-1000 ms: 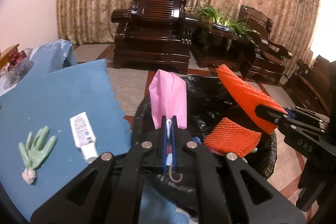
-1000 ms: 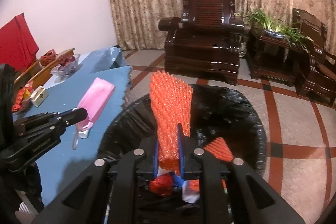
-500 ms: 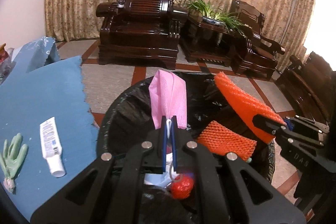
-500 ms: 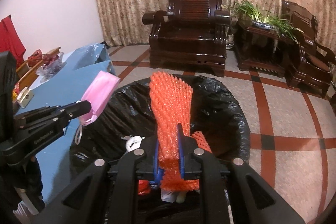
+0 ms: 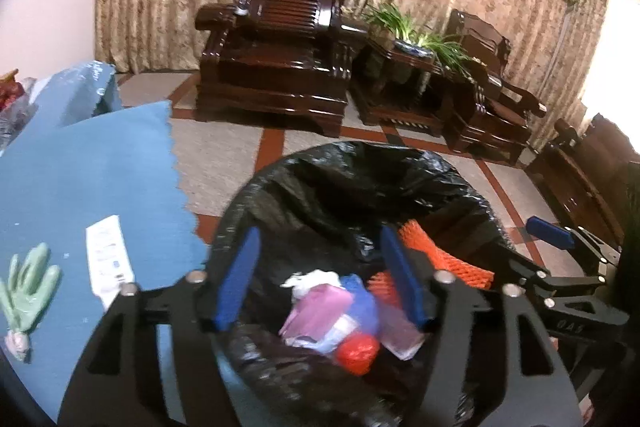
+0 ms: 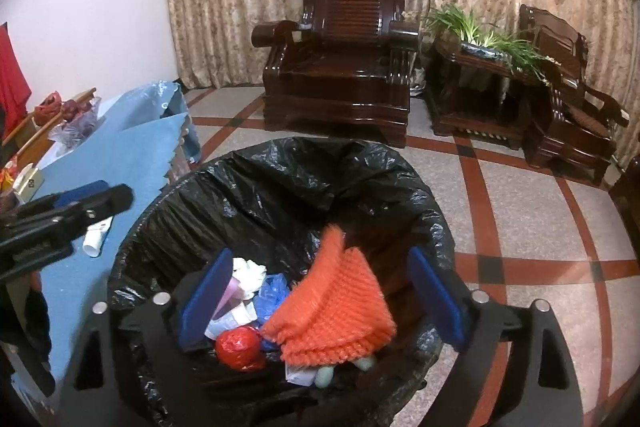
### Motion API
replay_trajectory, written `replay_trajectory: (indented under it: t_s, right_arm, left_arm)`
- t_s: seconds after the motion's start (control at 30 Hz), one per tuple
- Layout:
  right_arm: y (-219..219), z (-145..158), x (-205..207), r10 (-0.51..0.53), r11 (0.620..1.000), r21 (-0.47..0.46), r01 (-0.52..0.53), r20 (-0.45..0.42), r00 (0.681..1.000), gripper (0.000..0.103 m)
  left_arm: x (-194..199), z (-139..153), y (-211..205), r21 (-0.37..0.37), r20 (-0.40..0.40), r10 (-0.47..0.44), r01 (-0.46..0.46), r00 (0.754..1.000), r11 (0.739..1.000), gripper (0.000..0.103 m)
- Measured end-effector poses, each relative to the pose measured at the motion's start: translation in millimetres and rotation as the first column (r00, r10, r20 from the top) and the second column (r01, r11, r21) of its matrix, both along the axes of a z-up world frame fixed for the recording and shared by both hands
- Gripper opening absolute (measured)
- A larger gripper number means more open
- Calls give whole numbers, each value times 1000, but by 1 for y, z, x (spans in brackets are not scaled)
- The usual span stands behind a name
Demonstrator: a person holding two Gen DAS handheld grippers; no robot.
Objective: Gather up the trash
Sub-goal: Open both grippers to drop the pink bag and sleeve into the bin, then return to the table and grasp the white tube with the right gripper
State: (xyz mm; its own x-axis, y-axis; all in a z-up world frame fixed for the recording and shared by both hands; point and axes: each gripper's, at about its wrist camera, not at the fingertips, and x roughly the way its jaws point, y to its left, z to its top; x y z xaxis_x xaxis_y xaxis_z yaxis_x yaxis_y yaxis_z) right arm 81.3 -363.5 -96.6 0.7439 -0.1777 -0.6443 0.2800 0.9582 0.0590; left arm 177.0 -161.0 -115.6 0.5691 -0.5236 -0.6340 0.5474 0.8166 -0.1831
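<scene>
A bin lined with a black bag (image 5: pixel 352 179) (image 6: pixel 304 171) stands beside a blue-covered table (image 5: pixel 80 179). My left gripper (image 5: pixel 320 275) is open and empty above the bin. A pink face mask (image 5: pixel 316 311) lies in the bin below it. My right gripper (image 6: pixel 320 295) is open and empty above the bin too. Orange foam netting (image 6: pixel 336 303) (image 5: pixel 436 255) lies in the bin among a red ball (image 6: pixel 238 347), blue plastic (image 6: pixel 272 291) and white paper (image 6: pixel 248 273). A white tube (image 5: pixel 108 255) (image 6: pixel 96 235) and a green glove (image 5: pixel 24 287) lie on the table.
Dark wooden armchairs (image 6: pixel 340 67) (image 5: pixel 280 59) and a side table with a green plant (image 6: pixel 480 75) stand at the far curtain. The floor is tiled with red lines (image 6: pixel 520 227). Bags and small items (image 6: pixel 60 119) sit at the table's far end.
Both grippers have opened. The pink mask has dropped from the left gripper into the bin, and the orange netting has dropped from the right gripper into the bin.
</scene>
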Motion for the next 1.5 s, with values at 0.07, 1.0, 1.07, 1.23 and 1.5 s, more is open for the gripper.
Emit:
replay_trajectory:
  t_s: [0.07, 1.0, 1.07, 1.23, 1.5]
  right_arm:
    - [3, 1, -2, 3, 1000, 8, -4, 9, 1000, 96]
    - [183, 22, 54, 350, 936, 16, -351, 64, 935, 97]
    - [194, 21, 60, 370, 928, 12, -372, 61, 927, 97]
    - [226, 10, 80, 430, 902, 16, -431, 47, 902, 90]
    - [263, -31, 115, 495, 869, 42, -493, -39, 868, 66]
  left_arm:
    - [-1, 5, 16, 2, 16, 30, -30, 999, 1000, 80]
    - [-23, 27, 254, 64, 113, 476, -485, 872, 872, 91]
    - [-22, 25, 267, 67, 109, 498, -507, 860, 860, 91]
    - [-21, 15, 286, 86, 102, 533, -541, 840, 837, 91]
    - [-13, -5, 306, 120, 81, 565, -571, 821, 812, 91]
